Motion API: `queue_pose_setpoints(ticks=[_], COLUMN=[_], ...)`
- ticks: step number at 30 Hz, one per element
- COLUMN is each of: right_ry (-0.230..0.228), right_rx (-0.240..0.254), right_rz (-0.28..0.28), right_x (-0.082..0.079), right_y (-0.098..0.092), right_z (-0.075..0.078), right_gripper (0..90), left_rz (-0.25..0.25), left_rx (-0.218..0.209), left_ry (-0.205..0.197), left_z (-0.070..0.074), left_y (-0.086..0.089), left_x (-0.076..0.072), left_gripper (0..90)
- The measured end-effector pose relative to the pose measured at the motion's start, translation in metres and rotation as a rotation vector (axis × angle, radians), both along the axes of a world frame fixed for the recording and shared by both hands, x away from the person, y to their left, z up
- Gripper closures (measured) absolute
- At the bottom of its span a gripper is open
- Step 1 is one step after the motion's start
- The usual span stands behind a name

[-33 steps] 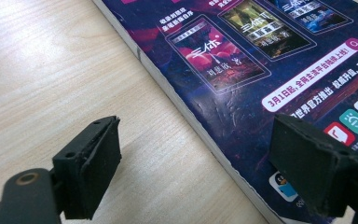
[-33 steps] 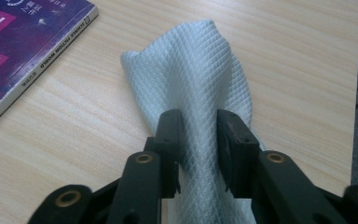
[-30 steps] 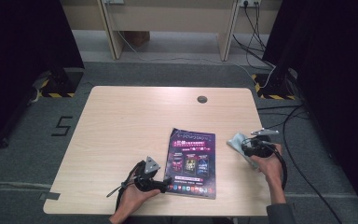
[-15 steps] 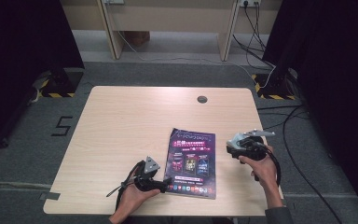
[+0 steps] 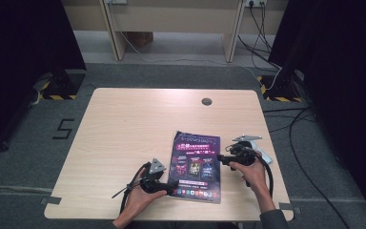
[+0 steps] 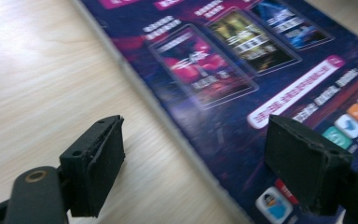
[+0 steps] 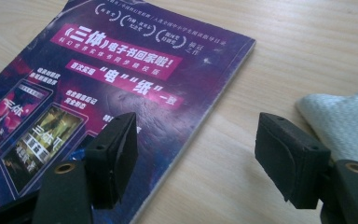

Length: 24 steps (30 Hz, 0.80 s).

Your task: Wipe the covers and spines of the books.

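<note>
The left gripper [image 5: 172, 185] stands spread astride the book's near left edge, gripping nothing; the right gripper [image 5: 222, 160], its jaws just opened wide and empty, sits at the book's right edge. One book [image 5: 195, 166] lies flat on the table [image 5: 124, 124], long axis running away from the person, cover purple with white lettering and picture panels. One pale cloth [image 7: 342, 119] lies just right of the book.

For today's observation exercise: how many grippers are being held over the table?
2. The left gripper is at the book's near left edge; the right gripper is at its right edge, beside a pale cloth.
</note>
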State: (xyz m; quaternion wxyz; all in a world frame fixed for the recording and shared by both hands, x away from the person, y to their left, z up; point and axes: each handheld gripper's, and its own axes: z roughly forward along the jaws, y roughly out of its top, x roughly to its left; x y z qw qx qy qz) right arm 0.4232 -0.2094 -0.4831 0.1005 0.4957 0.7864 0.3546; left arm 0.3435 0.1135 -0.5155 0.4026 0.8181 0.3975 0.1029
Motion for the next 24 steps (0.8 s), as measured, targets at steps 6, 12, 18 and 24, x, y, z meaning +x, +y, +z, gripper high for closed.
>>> queue_pose_setpoints(ticks=[6,12,18,24], right_ry=[0.02,0.038,0.042,0.036], right_rx=[0.001,0.012,0.034,0.076], right_rz=[0.007,0.003,-0.009,-0.031], right_x=[0.005,0.007,0.009,0.008], right_y=[0.01,0.017,0.023,0.025], right_z=[-0.008,-0.013,-0.017,-0.019], right_gripper=[33.1,33.7,32.1,31.8], left_rz=[-0.001,-0.021,-0.037,-0.037], left_rx=[-0.003,0.001,0.008,0.004], left_ry=[0.004,-0.005,-0.002,-0.003], left_z=[0.0,0.0,0.0,0.0], left_y=[-0.002,-0.006,-0.01,-0.01], left_x=[0.006,0.007,0.003,0.002], left_gripper=[18.7,20.3,21.2,22.2])
